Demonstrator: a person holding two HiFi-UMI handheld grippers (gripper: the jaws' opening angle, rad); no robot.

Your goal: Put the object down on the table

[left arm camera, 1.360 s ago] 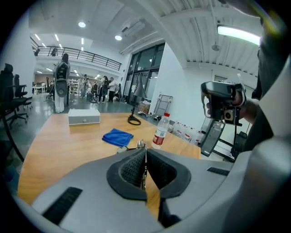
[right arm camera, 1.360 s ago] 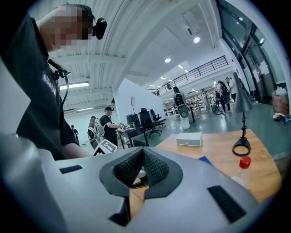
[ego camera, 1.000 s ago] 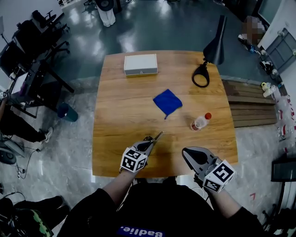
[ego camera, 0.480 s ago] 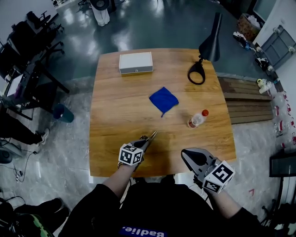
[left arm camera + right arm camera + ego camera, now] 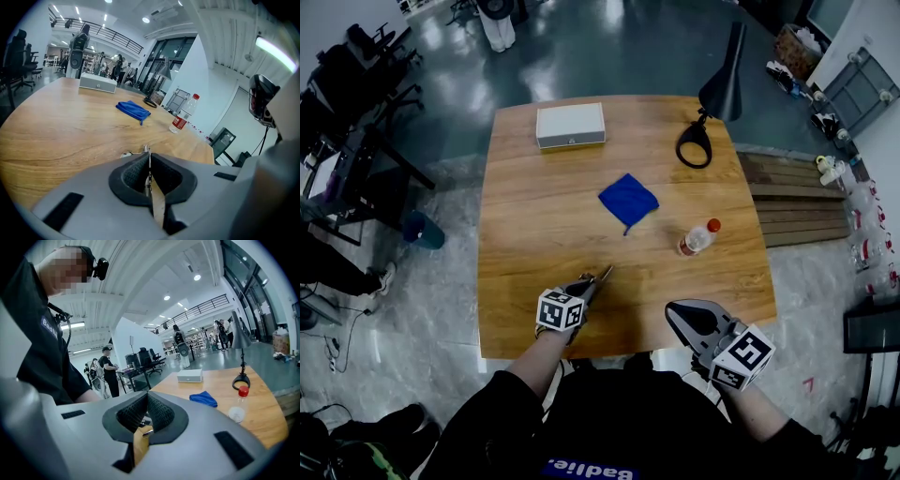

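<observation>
Two hand-held grippers at the near edge of a wooden worktop [image 5: 534, 246]. The left gripper [image 5: 602, 277] had its fingers closed on a thin metal object [image 5: 146, 149]. Only a short tip of it projected past the fingertips, and what kind of object it was could not be made out. The object sat low over the near part of the worktop, clamped between the fingers; whether its tip touched the wood could not be judged. The right gripper [image 5: 677, 315] had its fingers pressed together with nothing between them. It hung to the right of the left fingers, well apart from them, over the worktop's near edge.

Ahead of the left fingers and a little to their right, a crumpled blue cloth [image 5: 628, 199] lay near the middle of the worktop. To the right of the cloth, ahead of the right fingers, a clear bottle [image 5: 695, 241] with a red cap and red label stood upright, apart from the cloth. Far ahead of the left fingers, by the far edge, lay a flat white box [image 5: 570, 125]. Far ahead of the right fingers, beyond the bottle, stood a black lamp [image 5: 720, 86] with a ring-shaped base, at the far right corner.
</observation>
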